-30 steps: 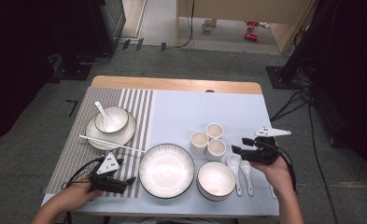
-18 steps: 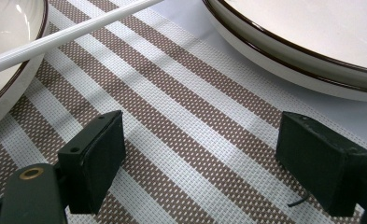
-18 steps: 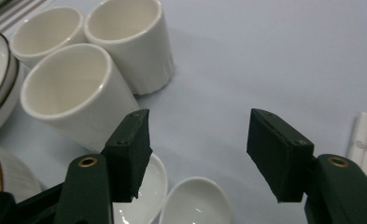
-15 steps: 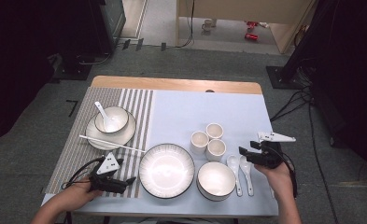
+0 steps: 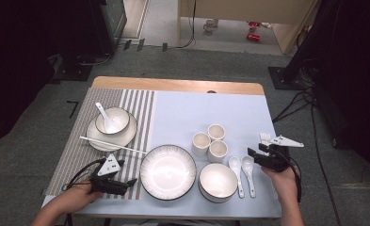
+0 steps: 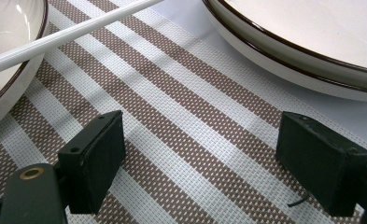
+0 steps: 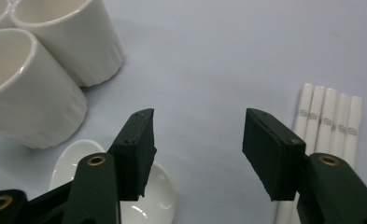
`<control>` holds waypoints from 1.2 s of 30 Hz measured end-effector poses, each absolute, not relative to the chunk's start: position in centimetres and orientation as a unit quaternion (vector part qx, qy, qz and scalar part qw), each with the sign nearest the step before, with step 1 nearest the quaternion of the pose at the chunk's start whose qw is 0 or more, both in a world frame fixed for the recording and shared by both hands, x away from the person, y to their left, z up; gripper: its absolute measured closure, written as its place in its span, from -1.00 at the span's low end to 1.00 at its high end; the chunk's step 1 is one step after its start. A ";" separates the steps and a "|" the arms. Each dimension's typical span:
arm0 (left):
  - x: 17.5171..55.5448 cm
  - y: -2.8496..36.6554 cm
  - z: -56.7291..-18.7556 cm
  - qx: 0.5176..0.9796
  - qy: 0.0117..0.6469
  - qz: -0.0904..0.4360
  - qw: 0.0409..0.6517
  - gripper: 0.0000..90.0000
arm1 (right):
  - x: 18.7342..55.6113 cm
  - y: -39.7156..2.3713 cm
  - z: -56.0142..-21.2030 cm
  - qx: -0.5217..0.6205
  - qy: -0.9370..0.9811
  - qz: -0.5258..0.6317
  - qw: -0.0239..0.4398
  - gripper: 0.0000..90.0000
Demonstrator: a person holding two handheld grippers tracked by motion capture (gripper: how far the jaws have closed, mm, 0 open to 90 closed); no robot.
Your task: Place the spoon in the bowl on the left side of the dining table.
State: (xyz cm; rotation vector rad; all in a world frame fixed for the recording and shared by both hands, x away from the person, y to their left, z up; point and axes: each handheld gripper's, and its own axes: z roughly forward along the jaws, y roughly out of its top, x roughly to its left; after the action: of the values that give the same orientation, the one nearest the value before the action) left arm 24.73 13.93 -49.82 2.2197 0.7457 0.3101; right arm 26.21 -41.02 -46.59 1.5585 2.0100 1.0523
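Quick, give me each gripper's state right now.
Left gripper: open, empty, over the striped placemat.
Right gripper: open, holding nothing; jaws have just been closing a little.

Two black grippers: left gripper, right gripper; rectangular pads, brass rivets, grey triangular plates, black cables.

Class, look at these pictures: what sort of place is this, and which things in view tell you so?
Probably a staged recording room, not a dining room: a small wooden table laid with white dark-rimmed ceramic plates, standing on grey carpet, with black equipment stands and loose cables around it.
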 end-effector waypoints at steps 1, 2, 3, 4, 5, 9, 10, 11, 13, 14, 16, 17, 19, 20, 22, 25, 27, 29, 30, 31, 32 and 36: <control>24.7 13.9 -49.8 0.869 0.292 0.121 0.380 -0.65 | 26.3 -41.2 -46.7 0.556 0.715 0.374 0.197 -0.01; 24.7 13.9 -49.8 0.869 0.292 0.121 0.380 -0.65 | 26.3 -41.4 -46.7 0.559 0.714 0.370 0.199 0.00; 24.7 13.9 -49.8 0.869 0.292 0.121 0.380 -0.65 | 26.3 -41.6 -46.8 0.563 0.712 0.368 0.202 0.00; 24.7 13.9 -49.8 0.869 0.292 0.121 0.380 -0.65 | 26.4 -41.8 -46.9 0.565 0.710 0.367 0.205 0.01; 24.7 13.9 -49.8 0.869 0.292 0.121 0.380 -0.65 | 26.4 -42.0 -47.0 0.570 0.707 0.365 0.206 0.02; 24.7 13.9 -49.8 0.869 0.292 0.121 0.380 -0.65 | 26.4 -42.8 -47.3 0.586 0.692 0.363 0.214 0.07; 24.7 13.9 -49.8 0.869 0.292 0.121 0.380 -0.65 | 26.5 -42.9 -47.4 0.588 0.690 0.365 0.213 0.08; 24.7 13.9 -49.8 0.869 0.292 0.121 0.380 -0.65 | 26.5 -43.1 -47.4 0.591 0.687 0.366 0.213 0.10; 24.7 13.9 -49.8 0.869 0.292 0.121 0.380 -0.65 | 26.5 -43.3 -47.5 0.593 0.685 0.362 0.220 0.12; 24.7 13.9 -49.8 0.869 0.292 0.121 0.380 -0.65 | 26.5 -43.5 -47.5 0.594 0.685 0.358 0.225 0.13; 24.7 13.9 -49.8 0.869 0.292 0.121 0.380 -0.65 | 26.5 -43.8 -47.6 0.600 0.679 0.352 0.234 0.17; 24.7 13.9 -49.8 0.869 0.292 0.121 0.380 -0.65 | 26.5 -44.0 -47.7 0.602 0.677 0.349 0.239 0.18; 24.7 13.9 -49.8 0.869 0.292 0.121 0.380 -0.65 | 26.5 -44.3 -47.8 0.608 0.672 0.344 0.245 0.23; 24.7 13.9 -49.8 0.869 0.292 0.121 0.380 -0.65 | 26.5 -44.4 -47.9 0.610 0.670 0.341 0.249 0.25; 24.7 13.9 -49.8 0.869 0.292 0.121 0.380 -0.65 | 26.5 -44.6 -47.9 0.615 0.667 0.336 0.252 0.29; 24.7 13.9 -49.8 0.869 0.292 0.121 0.380 -0.65 | 26.3 -44.7 -48.0 0.617 0.668 0.320 0.264 0.34; 24.7 13.9 -49.8 0.869 0.292 0.121 0.380 -0.65 | 26.1 -44.8 -47.9 0.618 0.664 0.322 0.272 0.38; 24.7 13.9 -49.8 0.869 0.292 0.121 0.380 -0.65 | 26.0 -44.9 -47.8 0.622 0.657 0.323 0.279 0.43; 24.7 13.9 -49.8 0.869 0.292 0.121 0.380 -0.65 | 25.9 -45.0 -47.8 0.623 0.655 0.323 0.281 0.46; 24.7 13.9 -49.8 0.869 0.292 0.121 0.380 -0.65 | 25.8 -45.1 -47.9 0.625 0.652 0.323 0.283 0.48; 24.7 13.9 -49.8 0.869 0.292 0.121 0.380 -0.65 | 25.8 -45.2 -47.9 0.627 0.650 0.322 0.286 0.50; 24.7 13.9 -49.8 0.869 0.292 0.121 0.380 -0.65 | 25.8 -45.5 -48.3 0.635 0.645 0.315 0.285 0.54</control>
State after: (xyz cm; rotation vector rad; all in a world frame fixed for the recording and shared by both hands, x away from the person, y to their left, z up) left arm 24.74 13.94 -49.82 2.2196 0.7462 0.3084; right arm 25.80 -45.49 -48.30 1.6989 1.7247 0.8438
